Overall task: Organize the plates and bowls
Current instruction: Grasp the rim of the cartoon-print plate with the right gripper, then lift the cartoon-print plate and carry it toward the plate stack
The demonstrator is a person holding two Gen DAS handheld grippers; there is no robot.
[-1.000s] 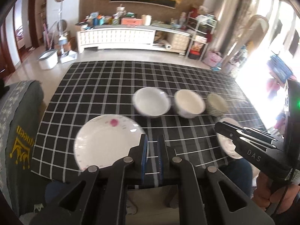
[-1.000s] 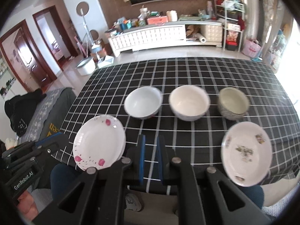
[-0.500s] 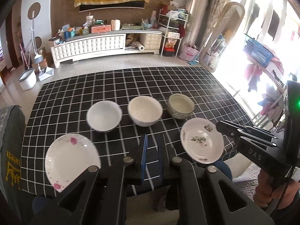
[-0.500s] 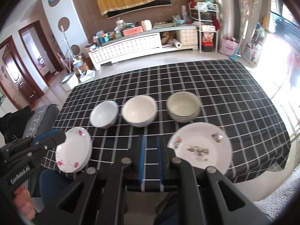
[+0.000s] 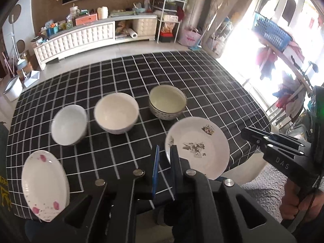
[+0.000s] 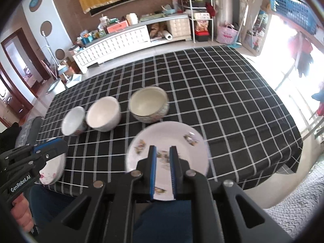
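Note:
Three bowls stand in a row on the black checked tablecloth (image 5: pixel 182 70): a small white bowl (image 5: pixel 68 124), a larger white bowl (image 5: pixel 116 112) and a patterned greenish bowl (image 5: pixel 167 102). A pink-flowered plate (image 5: pixel 43 184) lies near the front left edge. Front right is a plate with flower decals (image 5: pixel 197 146). My left gripper (image 5: pixel 165 146) hangs shut and empty beside that plate's left rim. My right gripper (image 6: pixel 162 147) hovers over the decal plate (image 6: pixel 168 133), pads close together with nothing between them. The left gripper's fingers (image 6: pixel 50 148) partly hide the pink plate (image 6: pixel 51 172).
A white sideboard (image 5: pixel 81 38) with clutter stands across the floor behind the table. A blue basket (image 5: pixel 271 32) and hanging clothes are by the bright window at right. The person's legs (image 6: pixel 162 218) are at the table's near edge, and a hand (image 5: pixel 293 204) holds the right gripper.
Both grippers have swung to the right along the near table edge. The left one left the pink plate and the right one now hovers over the decal plate. The dishes stayed put.

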